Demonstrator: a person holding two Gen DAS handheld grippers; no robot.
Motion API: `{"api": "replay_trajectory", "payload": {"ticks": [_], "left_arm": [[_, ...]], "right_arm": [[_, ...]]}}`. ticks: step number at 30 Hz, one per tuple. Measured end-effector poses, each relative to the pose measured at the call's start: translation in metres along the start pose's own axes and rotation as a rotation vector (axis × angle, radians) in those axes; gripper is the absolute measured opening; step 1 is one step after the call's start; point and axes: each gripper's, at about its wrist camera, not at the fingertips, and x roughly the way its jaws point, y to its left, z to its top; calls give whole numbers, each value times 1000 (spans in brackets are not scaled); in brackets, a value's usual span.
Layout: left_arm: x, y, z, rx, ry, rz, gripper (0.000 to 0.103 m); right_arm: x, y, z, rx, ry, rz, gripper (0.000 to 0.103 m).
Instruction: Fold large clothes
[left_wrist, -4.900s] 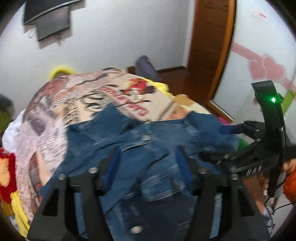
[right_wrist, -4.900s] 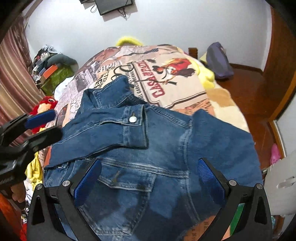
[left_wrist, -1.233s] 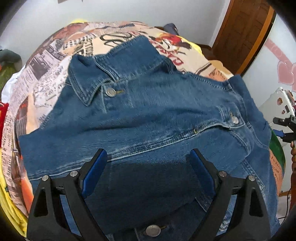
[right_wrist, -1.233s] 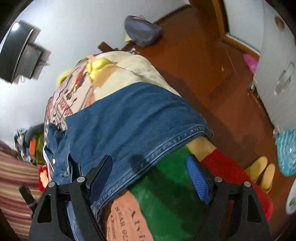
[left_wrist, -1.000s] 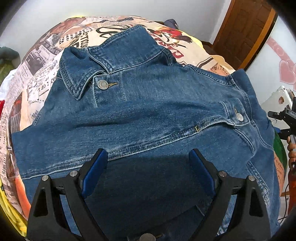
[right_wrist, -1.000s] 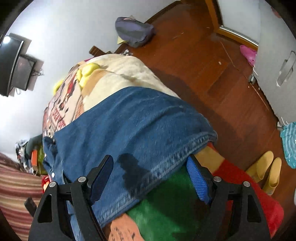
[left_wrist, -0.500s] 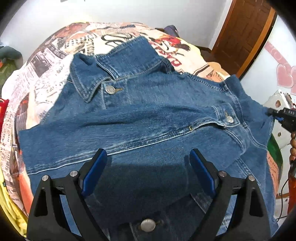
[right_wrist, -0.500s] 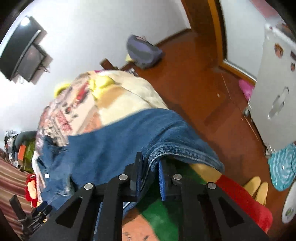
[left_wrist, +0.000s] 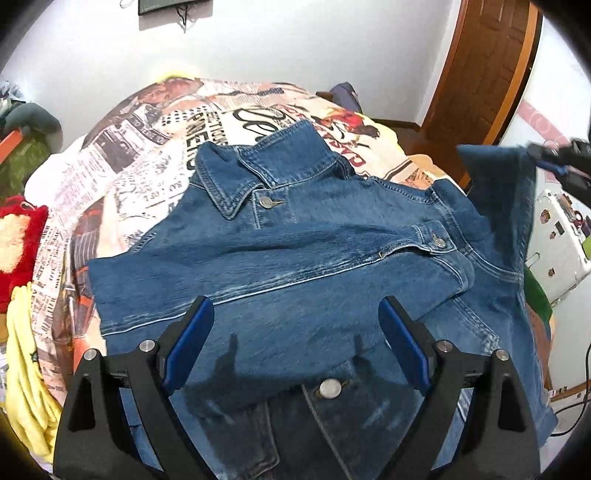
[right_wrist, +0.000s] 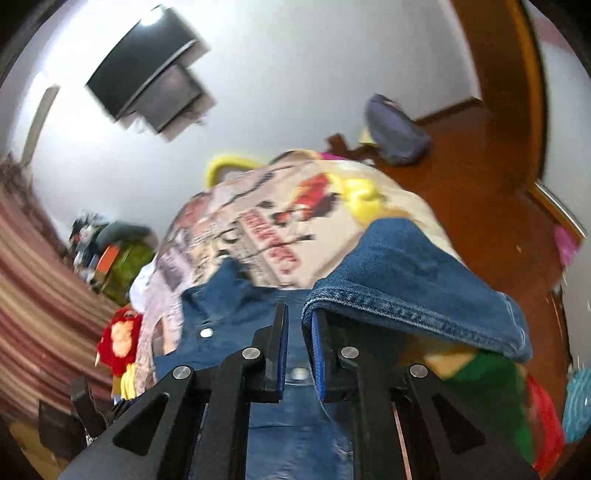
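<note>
A blue denim jacket (left_wrist: 295, 258) lies front-up on the bed, collar at the far side and one sleeve folded across its chest. My left gripper (left_wrist: 295, 310) hovers open above the jacket's lower front, nothing between its blue pads. My right gripper (right_wrist: 297, 314) is shut on the jacket's (right_wrist: 406, 266) right side edge. That edge is raised off the bed and drapes over the right finger. In the left wrist view the right gripper (left_wrist: 554, 162) shows at the far right, holding the lifted denim flap (left_wrist: 495, 177) up in the air.
The bed cover (left_wrist: 147, 147) has a newspaper print. A red plush toy (left_wrist: 14, 240) and yellow cloth (left_wrist: 26, 369) lie at the bed's left. A wooden door (left_wrist: 480, 74) and a white case (left_wrist: 557, 243) stand on the right. A purple bag (right_wrist: 395, 129) sits on the wooden floor.
My right gripper closed on the jacket's side edge and lifted it well off the bed, rolling as it rose. The left gripper stayed open and drew up and back.
</note>
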Motion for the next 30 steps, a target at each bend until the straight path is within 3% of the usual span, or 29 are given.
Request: {"api": "replay_trajectory", "payload": {"ticks": [4, 9, 14, 20, 23, 30], "left_arm": [[-18, 10, -7, -13, -29, 1, 91], [-33, 25, -16, -35, -44, 22, 91], [-39, 37, -25, -64, -42, 40, 91], [-41, 45, -32, -84, -31, 51, 91], [-40, 43, -31, -79, -29, 56, 91], [-32, 19, -11, -19, -28, 58, 91]], "right_arm": [[20, 53, -4, -75, 34, 60, 9], [61, 111, -31, -170, 149, 119, 9], [106, 143, -76, -235, 308, 176, 9], [142, 148, -121, -288, 440, 139, 10], [145, 136, -124, -282, 442, 84, 10], [94, 96, -86, -292, 308, 26, 10]]}}
